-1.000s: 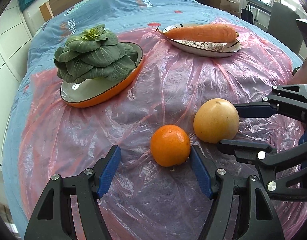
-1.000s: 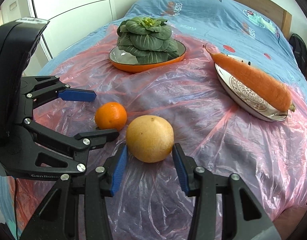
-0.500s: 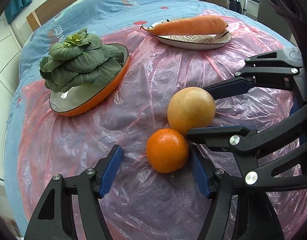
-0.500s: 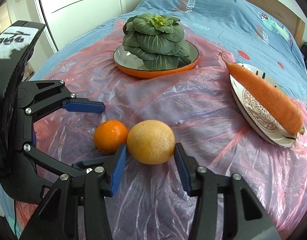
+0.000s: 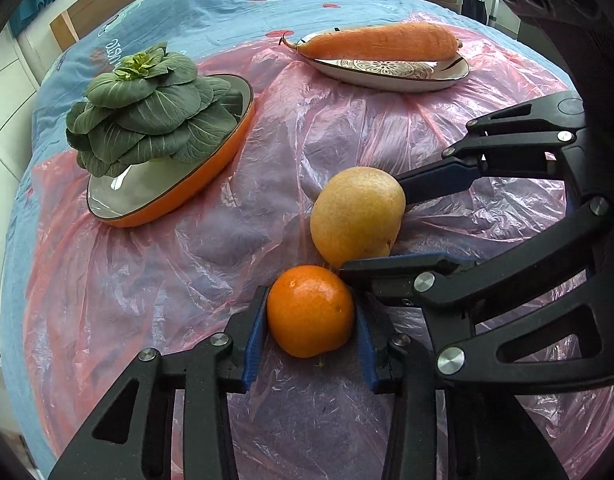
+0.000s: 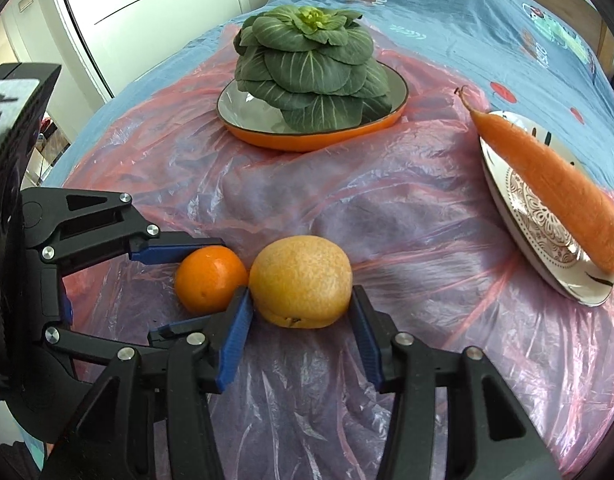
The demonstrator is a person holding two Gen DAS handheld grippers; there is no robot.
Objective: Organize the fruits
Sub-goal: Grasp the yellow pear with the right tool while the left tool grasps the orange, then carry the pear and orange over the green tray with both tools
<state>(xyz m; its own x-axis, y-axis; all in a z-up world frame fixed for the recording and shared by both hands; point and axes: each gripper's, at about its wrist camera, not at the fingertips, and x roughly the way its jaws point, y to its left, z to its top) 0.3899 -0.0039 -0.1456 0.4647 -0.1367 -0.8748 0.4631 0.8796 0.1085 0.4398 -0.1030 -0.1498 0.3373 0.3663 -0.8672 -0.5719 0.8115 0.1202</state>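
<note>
A small orange [image 5: 310, 311] lies on pink plastic sheeting, and my left gripper [image 5: 310, 334] is shut on it, both blue pads touching its sides. A larger yellow grapefruit-like fruit [image 6: 301, 287] lies right beside it. My right gripper [image 6: 301, 322] is shut on this fruit, its pads against both sides. In the right wrist view the orange [image 6: 209, 279] sits left of the yellow fruit between the left gripper's fingers [image 6: 175, 249]. In the left wrist view the yellow fruit [image 5: 357, 214] sits behind the orange, between the right gripper's fingers [image 5: 439, 180].
An orange-rimmed dish [image 5: 211, 168] with a green leafy vegetable [image 5: 147, 108] stands at the back left. A patterned plate [image 5: 387, 74] bearing a carrot [image 5: 379, 42] stands at the back right. Pink sheeting [image 5: 187, 280] covers a blue bedspread [image 5: 227, 4].
My left gripper has closed from wide open onto the orange. The right gripper has tightened onto the yellow fruit. Both grippers have drawn closer together.
</note>
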